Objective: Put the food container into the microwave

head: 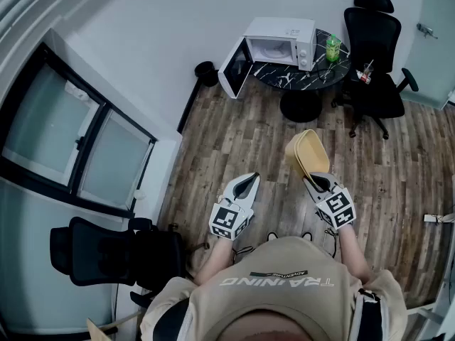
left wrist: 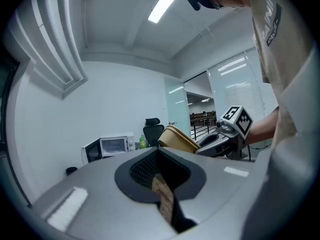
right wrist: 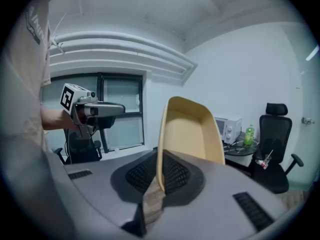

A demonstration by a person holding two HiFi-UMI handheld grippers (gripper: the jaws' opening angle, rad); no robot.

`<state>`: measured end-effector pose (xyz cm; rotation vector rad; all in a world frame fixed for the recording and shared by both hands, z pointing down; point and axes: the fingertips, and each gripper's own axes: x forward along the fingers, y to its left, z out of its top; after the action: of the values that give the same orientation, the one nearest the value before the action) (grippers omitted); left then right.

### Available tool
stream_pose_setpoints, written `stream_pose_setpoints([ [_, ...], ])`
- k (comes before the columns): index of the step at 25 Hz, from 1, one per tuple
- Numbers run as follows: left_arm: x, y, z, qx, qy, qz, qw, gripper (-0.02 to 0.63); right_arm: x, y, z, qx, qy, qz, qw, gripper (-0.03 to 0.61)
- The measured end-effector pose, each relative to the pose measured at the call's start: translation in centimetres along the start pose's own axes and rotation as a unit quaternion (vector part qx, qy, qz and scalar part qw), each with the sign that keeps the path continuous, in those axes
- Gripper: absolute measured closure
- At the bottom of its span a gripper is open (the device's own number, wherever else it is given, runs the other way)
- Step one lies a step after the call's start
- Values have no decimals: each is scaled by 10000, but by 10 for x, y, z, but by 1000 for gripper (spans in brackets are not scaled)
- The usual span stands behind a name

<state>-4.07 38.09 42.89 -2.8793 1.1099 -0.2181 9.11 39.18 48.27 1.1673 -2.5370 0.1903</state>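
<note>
Person in a beige shirt (head: 284,290) stands on the wood floor (head: 249,130) w/ a gripper in each hand, both held out in front at about the same height. The left gripper (head: 248,181) has its jaws drawn together w/ nothing btwn them. The right gripper (head: 313,180) is clamped on one wall of the food container (head: 307,151), a tan tub. The tub is up in the air over the floor, tipped on edge, sticking out past the jaw tips, hollow side turned toward the left gripper. The two grippers are near each other but not touching.

Off to the left, a black office chair (head: 99,254) sits by the window (head: 71,133).

Farther on, well apart from the tub, is a round black table (head: 281,77). The microwave (head: 277,42), white, sits at the table's left edge w/ its door swung open past that edge. A green bottle (head: 332,48) stands just beside the microwave, toward the table's right edge. Behind the table is a second black chair (head: 375,45).
</note>
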Motion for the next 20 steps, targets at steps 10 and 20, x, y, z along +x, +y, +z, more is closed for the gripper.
stream_pose_setpoints([
  [10, 8, 7, 10, 42, -117, -160, 9998, 612, 10, -7, 15, -174, -41, -84, 9998, 551],
  [20, 14, 21, -9, -186, 8, -293, 9994, 612, 21, -10, 7, -107, 209, -249, 9994, 551],
])
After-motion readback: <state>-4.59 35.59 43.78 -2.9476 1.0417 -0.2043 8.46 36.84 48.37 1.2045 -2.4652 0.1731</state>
